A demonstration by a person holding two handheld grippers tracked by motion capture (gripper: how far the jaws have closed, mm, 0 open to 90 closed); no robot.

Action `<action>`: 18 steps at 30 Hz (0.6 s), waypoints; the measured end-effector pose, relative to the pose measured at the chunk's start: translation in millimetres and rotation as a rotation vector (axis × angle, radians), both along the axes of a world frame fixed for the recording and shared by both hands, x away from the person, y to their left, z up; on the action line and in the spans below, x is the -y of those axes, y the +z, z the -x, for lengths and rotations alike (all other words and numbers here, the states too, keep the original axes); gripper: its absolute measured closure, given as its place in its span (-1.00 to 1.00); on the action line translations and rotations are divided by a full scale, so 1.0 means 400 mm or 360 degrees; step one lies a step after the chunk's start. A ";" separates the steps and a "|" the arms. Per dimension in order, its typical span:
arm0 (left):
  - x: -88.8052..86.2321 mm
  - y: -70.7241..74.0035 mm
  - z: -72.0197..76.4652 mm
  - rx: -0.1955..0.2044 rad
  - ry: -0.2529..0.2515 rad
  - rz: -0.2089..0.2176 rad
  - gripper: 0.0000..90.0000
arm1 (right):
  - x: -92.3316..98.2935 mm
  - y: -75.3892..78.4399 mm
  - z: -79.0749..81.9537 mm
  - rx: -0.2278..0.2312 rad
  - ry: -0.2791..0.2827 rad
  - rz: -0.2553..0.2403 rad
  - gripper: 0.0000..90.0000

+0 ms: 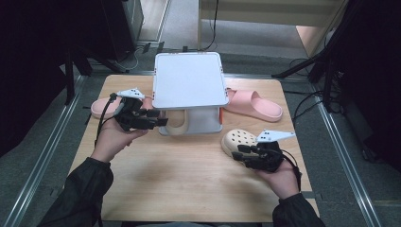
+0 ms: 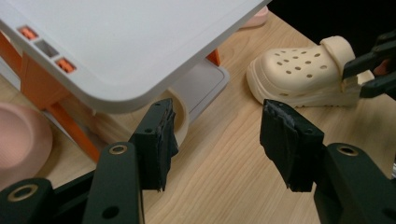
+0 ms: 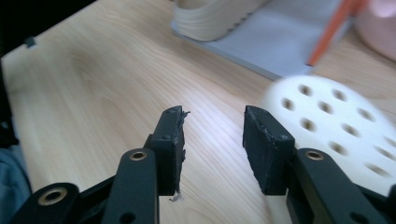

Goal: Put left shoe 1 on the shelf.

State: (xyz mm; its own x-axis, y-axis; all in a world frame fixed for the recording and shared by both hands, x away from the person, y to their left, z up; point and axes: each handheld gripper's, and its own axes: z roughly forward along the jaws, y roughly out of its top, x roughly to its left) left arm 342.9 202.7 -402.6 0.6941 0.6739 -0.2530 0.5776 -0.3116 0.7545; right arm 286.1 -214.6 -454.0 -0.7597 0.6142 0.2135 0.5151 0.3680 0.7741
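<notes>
Both grippers, left [image 1: 158, 117] and right [image 1: 236, 152], are released and empty, so next up looks like grabbing the beige clog [image 1: 239, 141] for the rack [image 1: 189, 80].

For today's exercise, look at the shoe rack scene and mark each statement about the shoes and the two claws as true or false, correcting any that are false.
1. A cream clog lies on the table beside the right claw. True.
2. The top shelf of the rack holds a pink slipper. False: the top shelf is bare; one pink slide lies on the table right of the rack, another left of it.
3. The left claw is clamped on a shoe. False: its jaws stand apart with nothing between them.
4. A second cream shoe sits on the rack's lower shelf. True.
5. The right claw's jaws are open with only tabletop between them. True.
</notes>
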 end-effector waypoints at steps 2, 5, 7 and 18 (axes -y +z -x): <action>0.001 -0.008 0.006 0.0002 0.0005 0.0008 0.00 | 0.030 0.001 0.002 -0.0002 -0.0031 -0.0013 0.33; 0.005 -0.020 0.018 0.0024 -0.0001 0.0000 0.00 | 0.063 -0.002 0.003 -0.0003 -0.0065 -0.0016 0.35; 0.008 -0.026 0.025 0.0031 -0.0003 -0.0005 -0.01 | 0.083 -0.002 0.004 -0.0013 -0.0088 -0.0027 0.36; 0.018 -0.071 0.061 0.0053 0.0003 -0.0020 -0.01 | 0.162 -0.002 0.012 -0.0031 -0.0199 -0.0058 0.39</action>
State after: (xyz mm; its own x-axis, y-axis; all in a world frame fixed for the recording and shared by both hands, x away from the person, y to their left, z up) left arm 318.4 195.4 -431.0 0.7010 0.6781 -0.2211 0.5526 -0.3204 0.7694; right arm 281.2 -279.6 -454.7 -0.6733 0.6953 0.2513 0.5702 0.2720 0.7752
